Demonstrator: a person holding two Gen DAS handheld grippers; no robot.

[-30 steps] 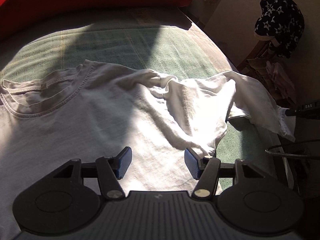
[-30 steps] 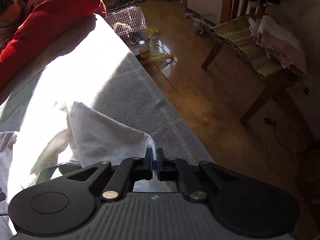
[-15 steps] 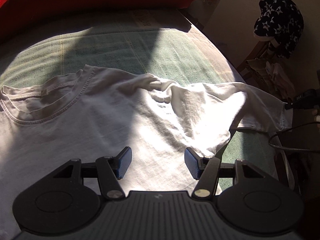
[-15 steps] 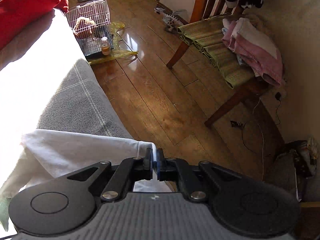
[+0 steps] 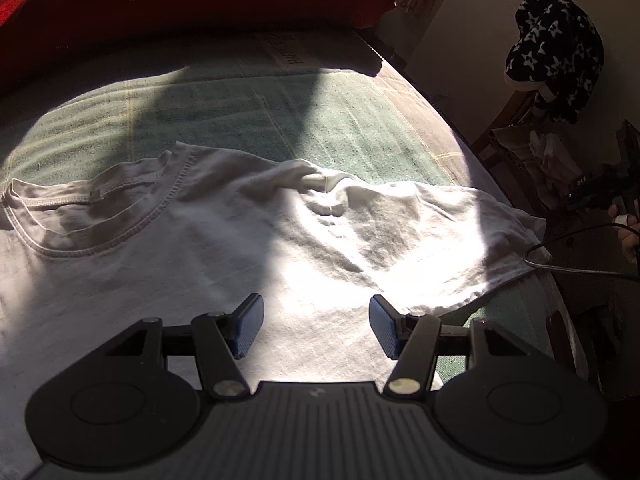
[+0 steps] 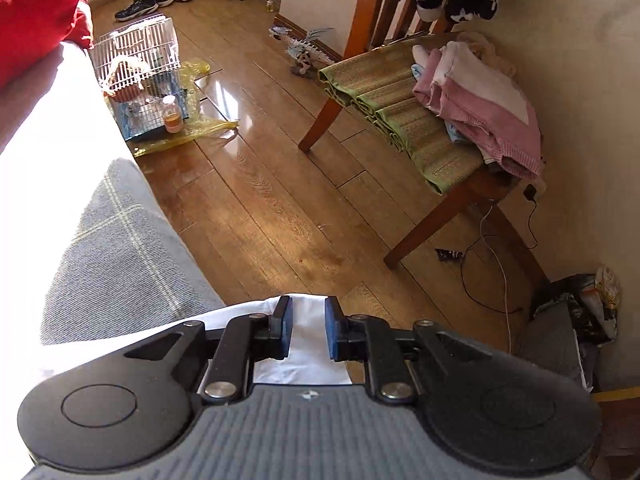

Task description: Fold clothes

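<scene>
Right wrist view: right gripper (image 6: pixel 308 330) angles steeply down past the edge of the bed (image 6: pixel 120 240), over the wooden floor (image 6: pixel 280 208). Its jaws have just been opening; the white sleeve (image 6: pixel 304 360) lies in the gap, pads off the cloth, so the sleeve is released. Likely purpose: sleeve drawn outward to flatten it before folding. Left wrist view: white T-shirt (image 5: pixel 200 260) lies spread on the green blanket (image 5: pixel 320 120), collar (image 5: pixel 100 216) at left, sleeve (image 5: pixel 460 232) stretched to the right bed edge, wrinkles remaining near the shoulder. Left gripper (image 5: pixel 316 324) hangs above the shirt body, tilted downward, jaws apart and empty, placed ready for the next grab. Red cushion (image 5: pixel 180 4) sits beyond.
</scene>
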